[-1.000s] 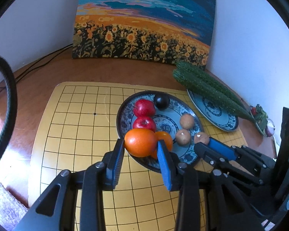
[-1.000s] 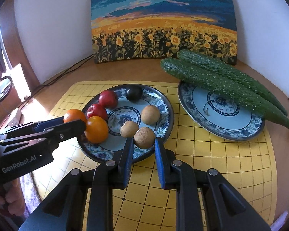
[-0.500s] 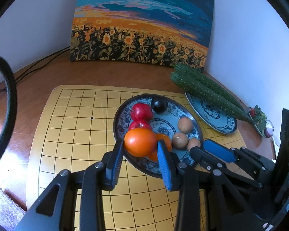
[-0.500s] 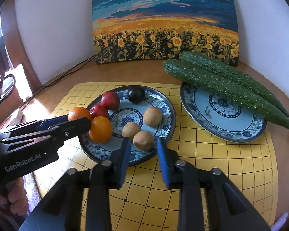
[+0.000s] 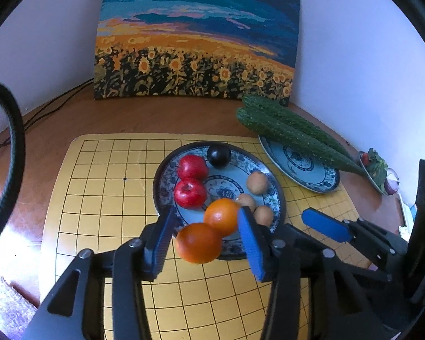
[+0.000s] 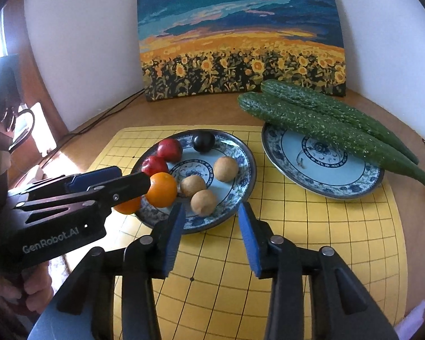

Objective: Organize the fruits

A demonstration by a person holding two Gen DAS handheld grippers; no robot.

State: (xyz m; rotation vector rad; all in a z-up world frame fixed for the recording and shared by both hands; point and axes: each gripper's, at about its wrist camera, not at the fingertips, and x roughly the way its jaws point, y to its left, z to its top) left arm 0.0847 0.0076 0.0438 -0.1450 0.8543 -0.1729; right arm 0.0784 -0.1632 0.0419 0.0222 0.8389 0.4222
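Now both grippers' jaws have just been opening: left gripper (image 5: 204, 238) releases the round orange fruit (image 5: 198, 243) beside the blue-patterned ceramic plate (image 5: 277, 198); right gripper (image 6: 209, 238) stands empty.

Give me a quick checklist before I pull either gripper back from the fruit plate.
1. Left gripper has let go of the near orange: ok; its jaws have just been opening and the pads are off it.
2. Near orange settled inside the fruit plate: cannot tell; it is right at the near rim.
3. Right gripper empty: ok; its jaws have just been opening, with nothing between them.
4. Three brown fruits on the fruit plate: ok.
5. Second plate has room: ok; two cucumbers lie only across its far side.
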